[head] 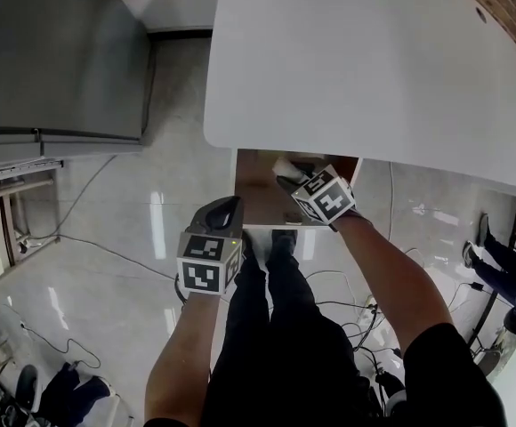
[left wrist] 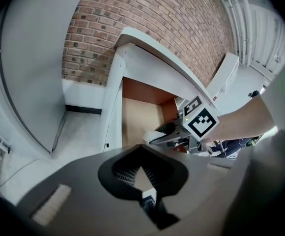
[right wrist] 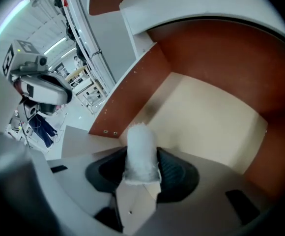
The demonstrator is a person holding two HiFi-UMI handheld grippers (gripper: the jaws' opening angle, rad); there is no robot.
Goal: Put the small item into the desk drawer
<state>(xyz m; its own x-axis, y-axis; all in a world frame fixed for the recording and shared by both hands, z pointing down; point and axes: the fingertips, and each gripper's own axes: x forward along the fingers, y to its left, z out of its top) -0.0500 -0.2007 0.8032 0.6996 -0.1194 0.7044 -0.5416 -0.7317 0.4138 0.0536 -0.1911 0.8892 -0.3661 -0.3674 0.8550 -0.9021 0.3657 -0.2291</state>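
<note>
STEP: placing is judged under way; small item [right wrist: 141, 142] is held above the floor of the open desk drawer [right wrist: 211, 127], frame centre | RIGHT: right gripper [right wrist: 142, 165] is clamped on the white item | LEFT: left gripper [left wrist: 141, 168] is seen with jaws together, empty, lower left of the drawer | NEXT: a short lowering and a release are called for; 1 drawer wall at left is to be cleared

Bright, even indoor light. White glare streaks lie on the glossy pale tiled floor [head: 156, 225] at nine o'clock in the head view. Both gripper views bulge, blacken at the corners, and blur the nearest foreground.
</note>
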